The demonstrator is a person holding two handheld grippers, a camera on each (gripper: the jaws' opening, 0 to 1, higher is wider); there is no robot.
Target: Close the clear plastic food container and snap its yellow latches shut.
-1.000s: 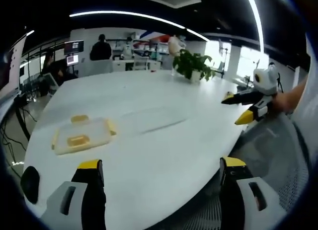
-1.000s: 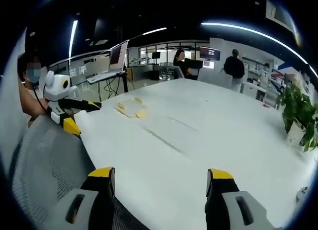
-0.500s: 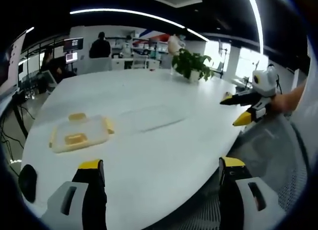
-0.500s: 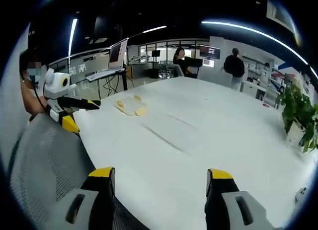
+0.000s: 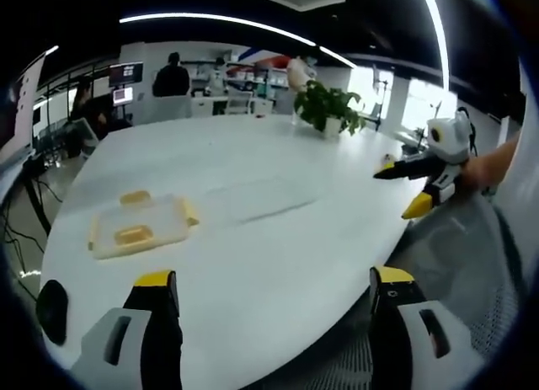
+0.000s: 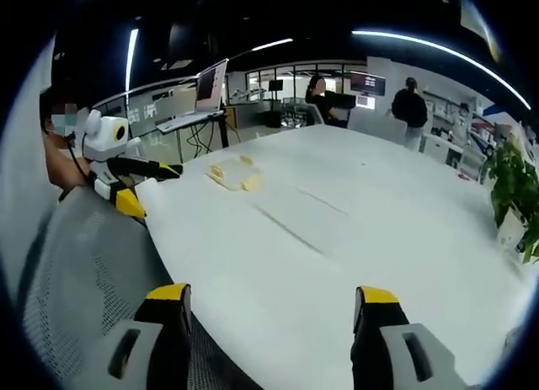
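A: Where's everything on the white table [image 5: 278,264]?

B: The clear container [image 5: 139,227] with yellow latches [image 5: 132,236] sits far left, untouched, its flat lid [image 5: 261,196] beside it. The left gripper [image 5: 274,280] and right gripper [image 6: 271,293], 2 in all, gape wide and empty.

A: Risk?

B: A skewed lid would probably stop the latches catching.

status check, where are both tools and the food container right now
Left tool open, held off the table edge. Right tool open, also back. Container flat on the white table, yellow latches unsnapped. Nothing between.
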